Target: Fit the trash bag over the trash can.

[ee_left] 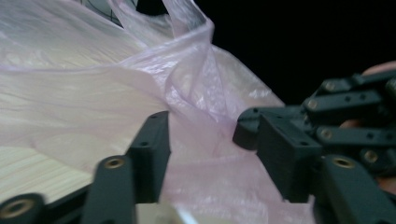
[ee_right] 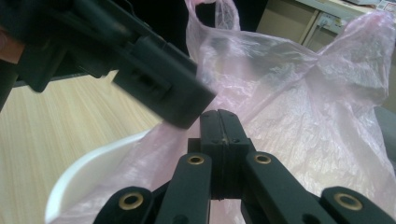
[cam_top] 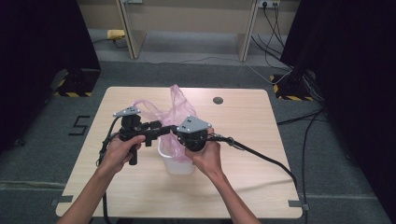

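A thin pink plastic bag (cam_top: 175, 105) stands bunched up out of a small white bin (cam_top: 176, 164) at the middle of the table. My right gripper (cam_top: 183, 135) is at the bin's top with its jaws pressed together, and it pinches the bag's film (ee_right: 299, 93) just above the white rim (ee_right: 84, 172). My left gripper (cam_top: 161, 128) comes in from the left, close beside it. Its jaws stand apart with loose bag film (ee_left: 187, 93) between them, and the pads do not press on it. The left gripper's jaw (ee_right: 159, 84) looms blurred just above my right gripper (ee_right: 219, 135).
The light wood table (cam_top: 243, 177) has a round grommet (cam_top: 218, 100) near its far edge. Cables trail from both grippers, the right one (cam_top: 266, 161) running across the table to the right. Dark curtains stand on both sides, and desk legs beyond.
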Demonstrator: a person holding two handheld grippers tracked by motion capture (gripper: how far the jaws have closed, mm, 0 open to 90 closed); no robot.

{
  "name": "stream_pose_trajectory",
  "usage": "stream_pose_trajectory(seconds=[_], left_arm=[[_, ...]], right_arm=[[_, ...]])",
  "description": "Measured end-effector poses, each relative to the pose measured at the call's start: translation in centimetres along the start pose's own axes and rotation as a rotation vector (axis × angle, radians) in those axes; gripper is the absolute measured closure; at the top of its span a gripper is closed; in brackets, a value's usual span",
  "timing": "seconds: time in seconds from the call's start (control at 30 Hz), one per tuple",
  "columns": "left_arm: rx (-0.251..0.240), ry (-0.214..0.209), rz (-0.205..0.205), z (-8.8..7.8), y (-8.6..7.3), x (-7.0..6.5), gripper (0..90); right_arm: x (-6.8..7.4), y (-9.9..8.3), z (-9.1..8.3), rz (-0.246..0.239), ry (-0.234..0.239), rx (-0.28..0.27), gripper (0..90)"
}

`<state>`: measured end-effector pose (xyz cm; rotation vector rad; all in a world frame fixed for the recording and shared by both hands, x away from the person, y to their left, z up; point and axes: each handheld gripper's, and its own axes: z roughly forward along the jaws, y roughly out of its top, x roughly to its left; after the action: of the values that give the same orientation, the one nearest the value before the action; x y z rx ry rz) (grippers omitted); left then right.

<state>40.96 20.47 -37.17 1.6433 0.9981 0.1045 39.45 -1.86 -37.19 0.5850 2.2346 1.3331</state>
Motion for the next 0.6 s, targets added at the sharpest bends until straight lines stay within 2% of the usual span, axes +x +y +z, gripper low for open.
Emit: stream_pose_trajectory(seconds=[0.07, 0.13, 0.17, 0.3, 0.37, 0.4, 0.47, 0.53, 0.57, 0.6], left_arm=[[-0.019, -0.003, -0.008, 0.0, 0.1, 0.2, 53.8], [-0.029, -0.023, -0.046, 0.1, 0.3, 0.5, 55.2], [-0.031, -0.029, -0.049, 0.2, 0.3, 0.5, 57.4], [-0.042, -0.025, 0.005, 0.7, 0.2, 0.1, 81.1], [-0.040, -0.014, 0.044, 0.9, 0.3, -0.1, 89.2], [-0.040, -0.013, 0.056, 0.9, 0.4, -0.2, 89.9], [-0.055, 0.009, 0.093, 0.7, 0.6, -0.3, 90.0], [-0.077, 0.023, 0.112, 0.4, 0.9, -0.4, 90.0], [-0.077, 0.023, 0.112, 0.4, 0.9, -0.4, 90.0], [-0.091, 0.037, 0.132, 0.2, 1.2, -0.4, 90.0]], right_arm=[[-0.1, 0.1, -0.1, -0.003, 0.006, -0.002, 90.0], [-0.1, 0.2, -0.2, -0.012, 0.013, -0.005, 90.0], [-0.1, 0.2, -0.2, -0.013, 0.015, -0.006, 90.0], [-0.2, 0.2, -0.3, -0.009, 0.023, -0.007, 90.0], [-0.3, 0.2, -0.2, -0.010, 0.025, 0.001, 90.0], [-0.3, 0.2, -0.3, -0.010, 0.024, 0.003, 90.0], [-0.6, 0.4, -0.5, -0.003, 0.023, 0.014, 75.5], [-1.1, 0.6, -1.1, 0.007, 0.017, 0.040, 66.8], [-1.1, 0.6, -1.1, 0.007, 0.017, 0.040, 66.8], [-1.4, 0.8, -1.6, 0.005, 0.006, 0.043, 64.4]])
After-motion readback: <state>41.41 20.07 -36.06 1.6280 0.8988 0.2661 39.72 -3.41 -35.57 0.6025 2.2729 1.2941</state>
